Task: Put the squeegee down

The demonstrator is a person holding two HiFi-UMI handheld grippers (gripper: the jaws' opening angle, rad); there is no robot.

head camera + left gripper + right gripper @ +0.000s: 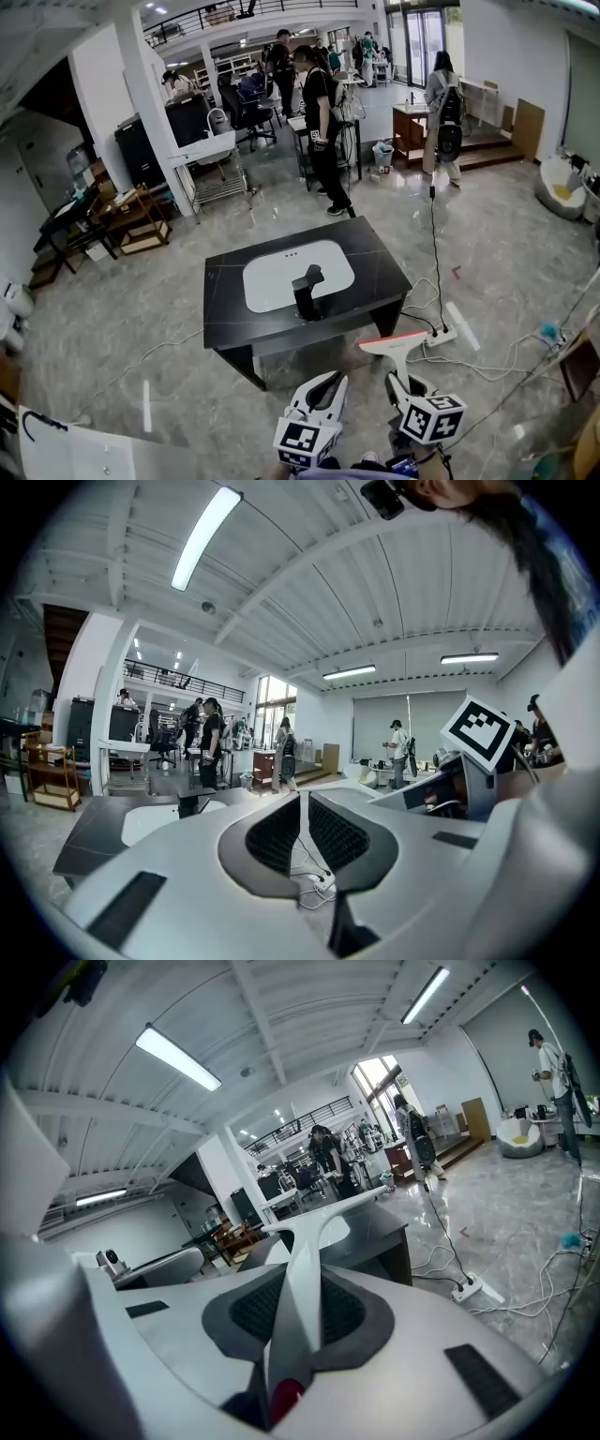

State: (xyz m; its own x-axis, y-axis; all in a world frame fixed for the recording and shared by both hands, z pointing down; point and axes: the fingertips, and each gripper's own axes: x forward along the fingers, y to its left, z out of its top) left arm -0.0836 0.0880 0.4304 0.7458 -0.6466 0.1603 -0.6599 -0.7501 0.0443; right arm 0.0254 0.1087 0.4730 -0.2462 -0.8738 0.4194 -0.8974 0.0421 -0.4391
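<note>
Closest to us are the two grippers, both on the near side of the table (367, 255) and not over it yet. The right gripper (405, 384) holds the squeegee (395, 343). Its jaws pinch the white handle, and the wide end with the red strip points toward the table's near right corner, just short of the edge. The left gripper (328, 382) is beside it, in front of the table's near edge. Its jaws are almost together with only a thin slit between them, and nothing is in there.

The table has a black top with a white basin (267, 281) in the middle and a black tap (307, 289) at the basin's near side.

I think the job is to bring the squeegee over the table and lay it down softly. A bare black part, like the right side of the table, looks like a good spot. Keep the pinch tight until the squeegee rests flat. Go down slowly so the wide end does not bump the tap or catch the edge. Then let the jaws open and pull straight back. Keep your feet away from the power strip (441, 335) on the floor, right of the table.
</note>
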